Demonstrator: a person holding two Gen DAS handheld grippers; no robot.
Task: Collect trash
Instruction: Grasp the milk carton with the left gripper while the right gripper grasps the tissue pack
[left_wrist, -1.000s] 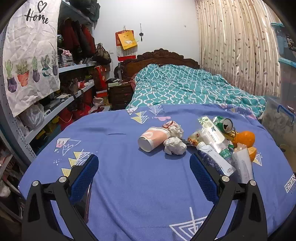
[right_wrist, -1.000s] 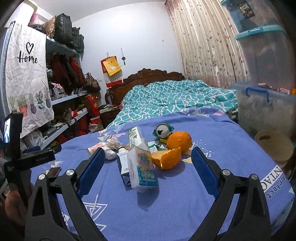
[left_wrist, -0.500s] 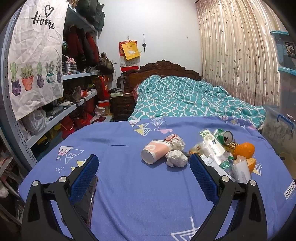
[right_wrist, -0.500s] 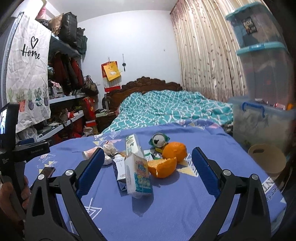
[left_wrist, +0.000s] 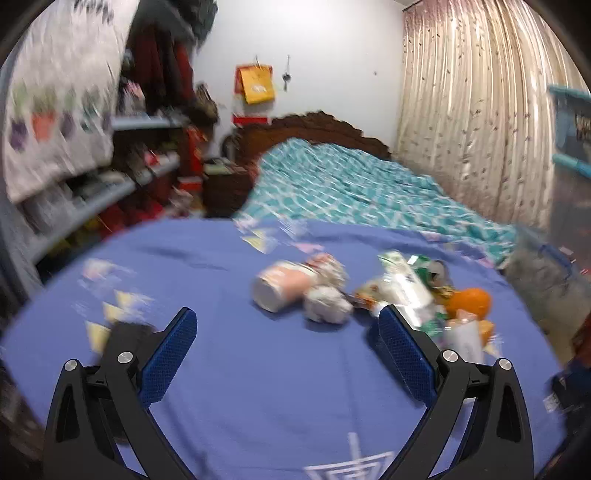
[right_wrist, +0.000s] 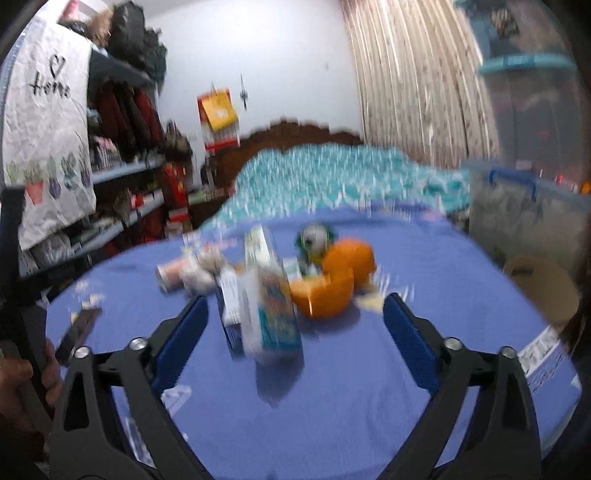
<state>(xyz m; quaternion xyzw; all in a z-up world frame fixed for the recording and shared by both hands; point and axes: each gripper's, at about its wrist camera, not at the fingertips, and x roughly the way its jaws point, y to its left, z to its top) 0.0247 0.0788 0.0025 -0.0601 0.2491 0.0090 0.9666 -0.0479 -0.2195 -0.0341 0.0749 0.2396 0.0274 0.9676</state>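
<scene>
Trash lies in a heap on a blue patterned tablecloth (left_wrist: 266, 398). A pink paper cup (left_wrist: 282, 290) lies on its side beside crumpled paper balls (left_wrist: 327, 304), cartons (left_wrist: 402, 284), a green can (left_wrist: 437, 269) and orange peel (left_wrist: 471, 301). My left gripper (left_wrist: 286, 325) is open and empty, just short of the cup. In the right wrist view a tissue pack (right_wrist: 269, 314) and a carton (right_wrist: 231, 306) stand in front, with orange peel (right_wrist: 325, 295), a whole-looking orange piece (right_wrist: 351, 256) and the can (right_wrist: 314, 238) behind. My right gripper (right_wrist: 295, 314) is open and empty around them.
A beige bin (right_wrist: 541, 291) stands right of the table. Clear plastic storage boxes (right_wrist: 524, 218) are stacked at the right. Cluttered shelves (left_wrist: 122, 177) run along the left, a bed (left_wrist: 351, 188) lies behind. A dark phone (right_wrist: 77, 334) lies on the cloth at left.
Both views are now motion-blurred. The left gripper has moved forward towards the cup. The right gripper has moved closer to the tissue pack and cartons.
</scene>
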